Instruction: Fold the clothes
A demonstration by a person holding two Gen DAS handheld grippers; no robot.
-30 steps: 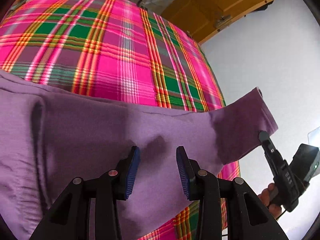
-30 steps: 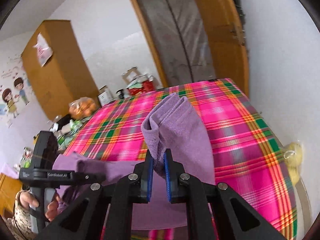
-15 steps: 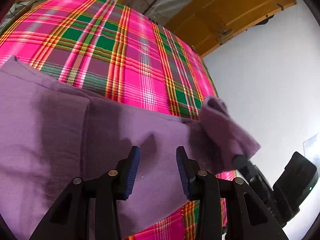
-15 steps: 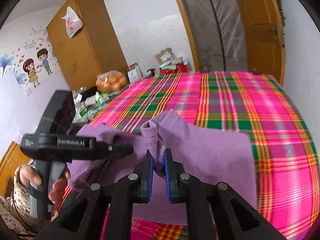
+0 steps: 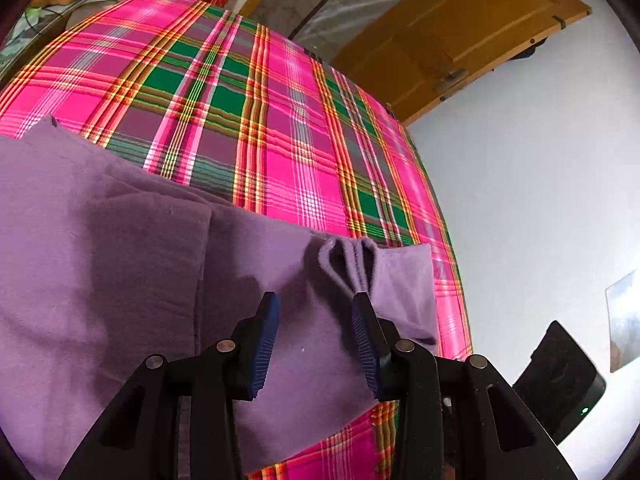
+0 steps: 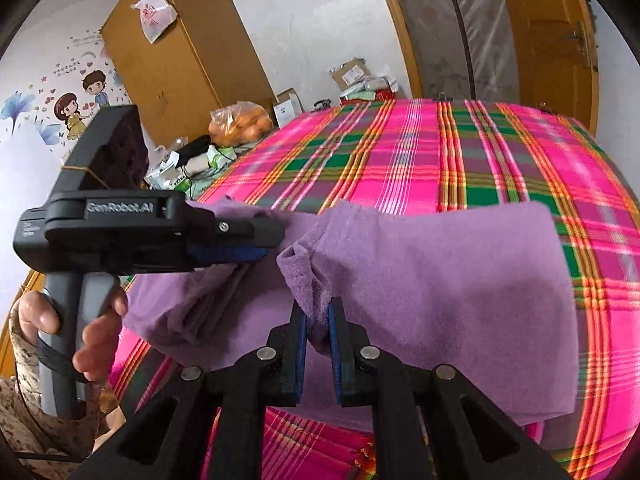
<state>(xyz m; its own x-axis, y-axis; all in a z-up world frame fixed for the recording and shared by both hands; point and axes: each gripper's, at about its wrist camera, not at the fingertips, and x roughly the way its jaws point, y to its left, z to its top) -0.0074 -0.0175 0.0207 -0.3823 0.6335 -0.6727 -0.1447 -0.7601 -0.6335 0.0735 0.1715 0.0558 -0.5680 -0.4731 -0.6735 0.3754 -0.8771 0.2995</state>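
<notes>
A purple garment point(image 5: 120, 264) lies on the pink plaid bed; it also shows in the right wrist view point(image 6: 440, 280). My right gripper point(image 6: 318, 312) is shut on a bunched purple sleeve end point(image 6: 308, 276) and holds it over the garment's body. The folded sleeve lies across the right part of the garment point(image 5: 400, 280). My left gripper point(image 5: 314, 312) is open and empty, its fingers hovering just above the garment's middle. In the right wrist view the left gripper point(image 6: 264, 240) is at the left, over the garment's far side.
The plaid bed point(image 5: 280, 120) runs away toward a wooden door point(image 5: 460, 40). A white wall point(image 5: 540, 200) borders the bed's right edge. A wardrobe point(image 6: 180, 52) and a cluttered side table with a bag of oranges point(image 6: 240, 122) stand beyond the bed's left side.
My right gripper has carried the sleeve from hanging out to the right inward across the garment and lowered it. The left gripper stayed open above the cloth.
</notes>
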